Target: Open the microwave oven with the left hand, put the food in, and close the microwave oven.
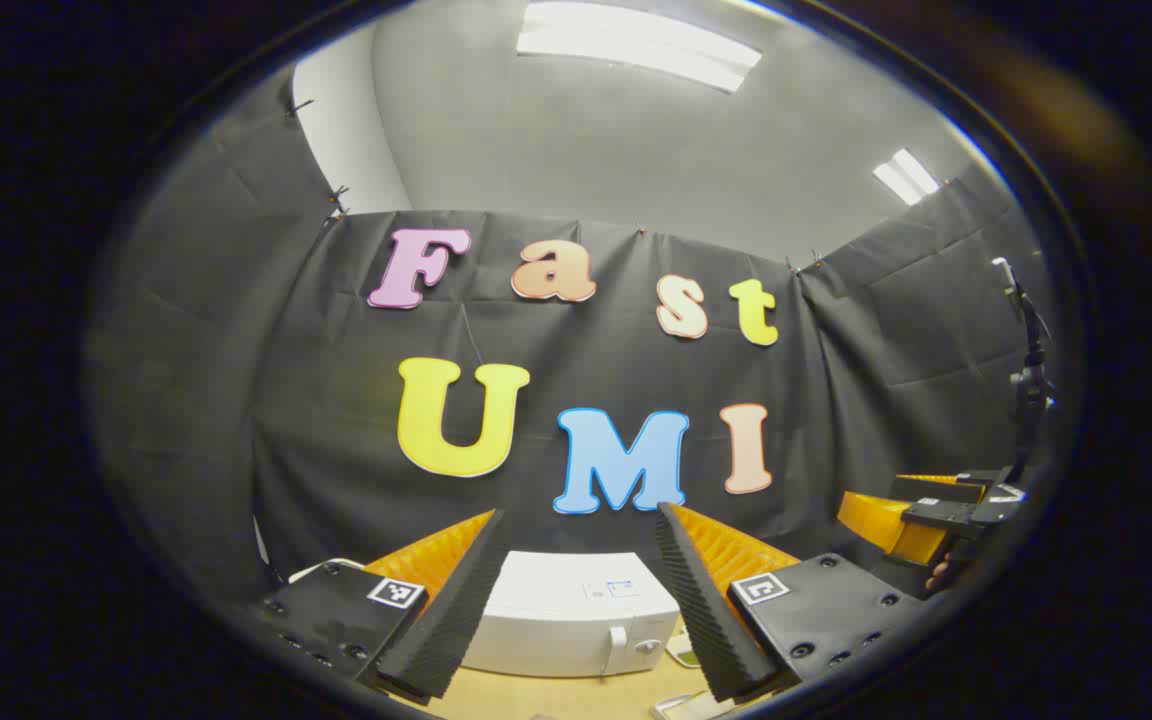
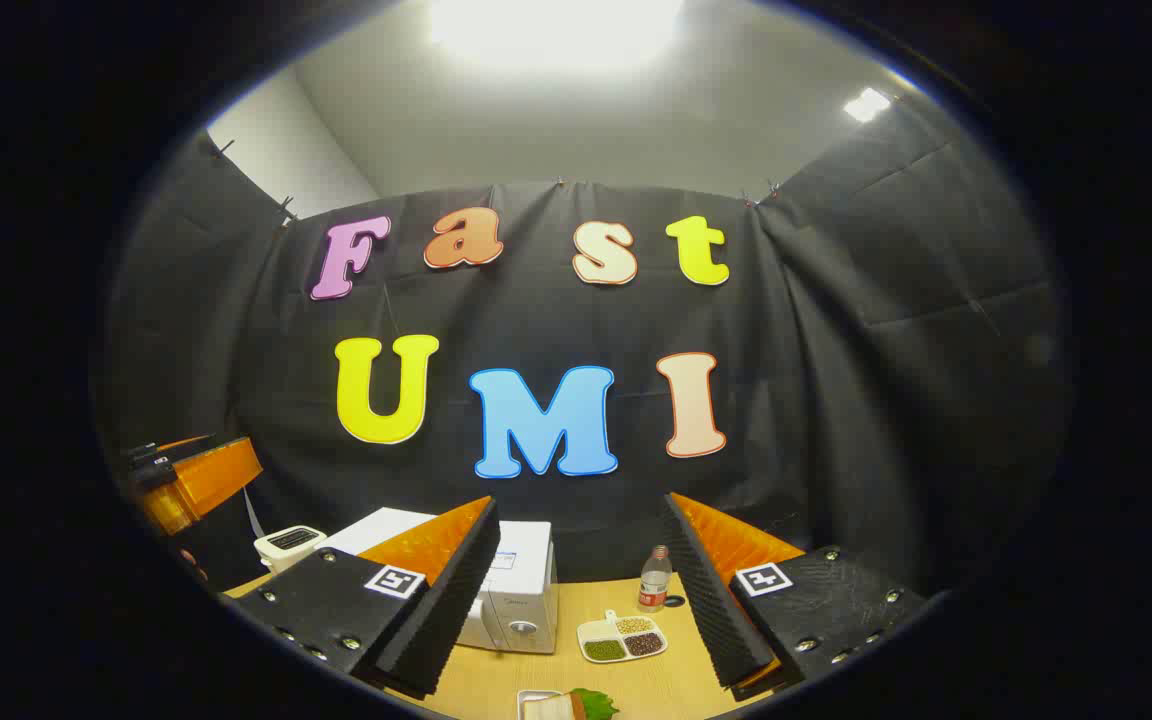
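Microwave first: the white boxy microwave oven (image 1: 576,612) sits shut on the pale wooden counter (image 1: 576,695), straight ahead of the left gripper (image 1: 576,600), whose jaws stand wide apart and grasp nothing. A slim white vertical handle (image 1: 617,648) and a round knob show on its front, toward the right side. The door likely swings stiffly on a latch, and the body looks heavy enough to stay put, so a firm pinch on that handle seems the place to take hold.

In the right gripper view the oven (image 2: 516,590) stands left of centre. The food, seemingly a small white dish with a slice and a green leaf (image 2: 566,705), lies at the near counter edge; it looks light and easily spilled. Beyond it sit a white divided dish of beans (image 2: 622,637) and a small clear bottle (image 2: 653,580). The right gripper (image 2: 576,590) is likewise released and empty.
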`<state>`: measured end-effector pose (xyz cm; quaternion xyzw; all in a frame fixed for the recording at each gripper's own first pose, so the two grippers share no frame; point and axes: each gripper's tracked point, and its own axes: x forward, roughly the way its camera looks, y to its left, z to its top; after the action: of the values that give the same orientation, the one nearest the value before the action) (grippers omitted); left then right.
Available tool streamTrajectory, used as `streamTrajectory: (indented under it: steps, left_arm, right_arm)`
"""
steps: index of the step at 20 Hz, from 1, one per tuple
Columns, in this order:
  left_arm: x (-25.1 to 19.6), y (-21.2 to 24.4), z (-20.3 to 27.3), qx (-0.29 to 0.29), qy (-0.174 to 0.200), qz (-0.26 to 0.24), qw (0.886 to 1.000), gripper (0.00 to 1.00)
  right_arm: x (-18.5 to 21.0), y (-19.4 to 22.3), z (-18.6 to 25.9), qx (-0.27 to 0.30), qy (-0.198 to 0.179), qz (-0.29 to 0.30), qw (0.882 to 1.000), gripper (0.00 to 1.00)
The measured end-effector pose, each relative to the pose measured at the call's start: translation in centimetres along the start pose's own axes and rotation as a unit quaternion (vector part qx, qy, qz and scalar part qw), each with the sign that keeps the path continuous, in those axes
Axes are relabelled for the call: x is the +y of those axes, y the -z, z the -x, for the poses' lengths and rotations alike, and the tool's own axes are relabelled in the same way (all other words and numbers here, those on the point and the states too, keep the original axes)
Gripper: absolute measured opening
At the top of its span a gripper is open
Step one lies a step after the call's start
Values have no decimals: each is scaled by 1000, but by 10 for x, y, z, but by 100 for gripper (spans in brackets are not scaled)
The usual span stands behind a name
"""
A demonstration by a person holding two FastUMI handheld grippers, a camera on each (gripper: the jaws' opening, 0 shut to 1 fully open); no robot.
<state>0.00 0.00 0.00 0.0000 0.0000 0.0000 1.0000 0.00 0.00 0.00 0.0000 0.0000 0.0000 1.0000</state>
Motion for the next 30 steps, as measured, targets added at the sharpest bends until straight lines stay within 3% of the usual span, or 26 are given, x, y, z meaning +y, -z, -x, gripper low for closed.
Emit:
streamTrajectory:
  steps: [3,15,25,30]
  left_arm:
    - [-1,4,-4,4,15,5,1000,97]
    - [-16,43,-32,19,-17,-7,1000,96]
    - [-53,179,-78,113,7,-15,993,95]
    - [-54,271,-108,178,0,-22,984,96]
  right_arm:
    - [9,5,-3,2,2,-1,1000,97]
    - [3,27,-19,10,-35,-5,999,97]
    - [-27,76,-41,68,-56,-1,996,97]
    - [-49,96,-54,93,-51,11,994,97]
